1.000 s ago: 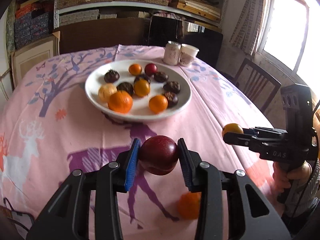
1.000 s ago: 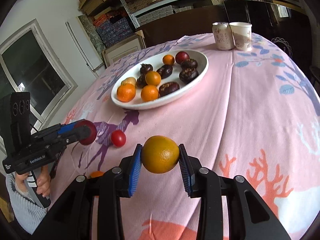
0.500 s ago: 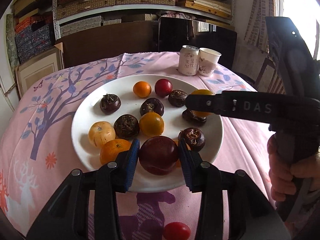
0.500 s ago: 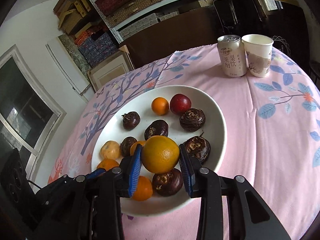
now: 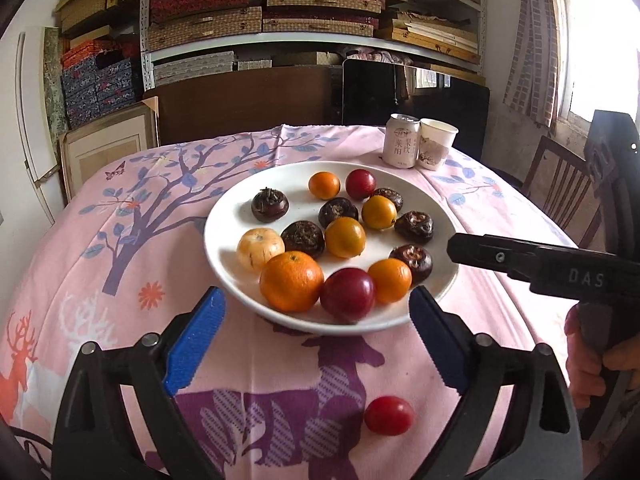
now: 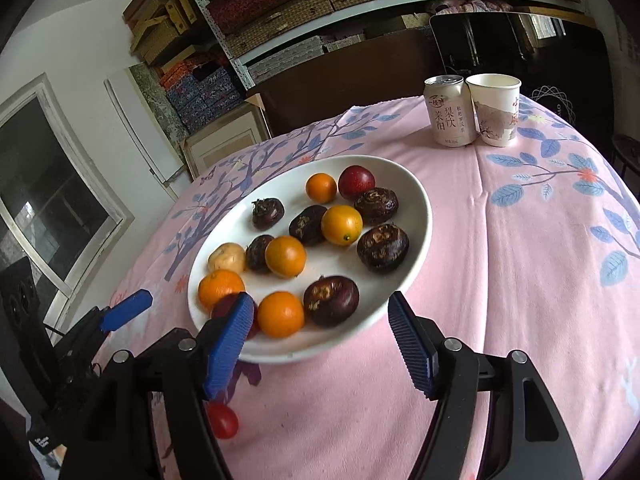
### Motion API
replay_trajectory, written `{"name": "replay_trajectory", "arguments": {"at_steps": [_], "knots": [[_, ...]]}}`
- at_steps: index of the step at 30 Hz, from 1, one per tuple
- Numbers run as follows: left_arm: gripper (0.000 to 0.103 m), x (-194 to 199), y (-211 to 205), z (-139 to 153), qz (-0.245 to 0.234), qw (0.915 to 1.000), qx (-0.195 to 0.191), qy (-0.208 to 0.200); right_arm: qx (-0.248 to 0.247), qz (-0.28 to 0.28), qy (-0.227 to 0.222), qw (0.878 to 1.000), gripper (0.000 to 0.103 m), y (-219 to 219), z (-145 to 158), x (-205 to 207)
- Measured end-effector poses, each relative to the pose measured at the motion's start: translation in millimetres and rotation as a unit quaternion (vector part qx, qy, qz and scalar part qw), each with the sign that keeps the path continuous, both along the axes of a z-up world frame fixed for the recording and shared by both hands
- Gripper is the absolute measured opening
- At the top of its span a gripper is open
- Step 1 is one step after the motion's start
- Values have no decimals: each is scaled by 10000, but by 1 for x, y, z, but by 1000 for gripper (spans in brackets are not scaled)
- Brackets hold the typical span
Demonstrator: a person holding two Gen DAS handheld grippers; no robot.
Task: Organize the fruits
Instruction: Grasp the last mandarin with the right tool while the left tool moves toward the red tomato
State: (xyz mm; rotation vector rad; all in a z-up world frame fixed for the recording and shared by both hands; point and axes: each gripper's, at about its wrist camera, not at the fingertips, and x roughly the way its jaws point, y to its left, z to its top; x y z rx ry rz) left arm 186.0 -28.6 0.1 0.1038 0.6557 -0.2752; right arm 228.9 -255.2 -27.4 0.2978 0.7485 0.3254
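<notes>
A white plate [image 5: 224, 256] [image 6: 416, 208] on the pink tablecloth holds several oranges, dark water chestnuts and red plums. A dark red plum [image 5: 347, 294] lies at the plate's near edge next to a large orange [image 5: 291, 281]. A yellow-orange fruit [image 6: 341, 225] lies among the chestnuts mid-plate. My left gripper [image 5: 316, 336] is open and empty just before the plate. My right gripper [image 6: 320, 340] is open and empty at the plate's near rim; it shows in the left wrist view [image 5: 472, 249]. A small red fruit [image 5: 388, 415] [image 6: 222, 420] lies on the cloth.
A drink can [image 5: 401, 141] [image 6: 449, 110] and a paper cup [image 5: 437, 144] [image 6: 496, 109] stand at the table's far side. A wooden chair [image 5: 568, 184] stands to the right. Shelves with boxes line the back wall.
Both grippers carried their fruit over the plate, opened and drew back. The red plum now lies at the plate's near edge, the orange fruit in the middle.
</notes>
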Motion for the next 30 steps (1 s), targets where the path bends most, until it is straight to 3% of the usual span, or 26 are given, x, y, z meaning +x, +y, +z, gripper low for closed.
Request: {"name": "replay_trajectory", "arguments": {"at_steps": [7, 17, 26, 30], "knots": [[95, -32, 3, -11, 212, 9993, 294, -92, -37, -66, -27, 10000, 81, -7, -11, -48], [98, -47, -11, -26, -97, 9978, 643, 98, -166, 37, -160, 9997, 83, -5, -15, -86], [98, -32, 31, -22, 715, 9970, -32, 283, -192, 856, -374, 9954, 83, 17, -10, -123], [98, -29, 44, -22, 1002, 9942, -193, 332, -324, 1298, -139, 9909, 83, 34, -15, -131]]}}
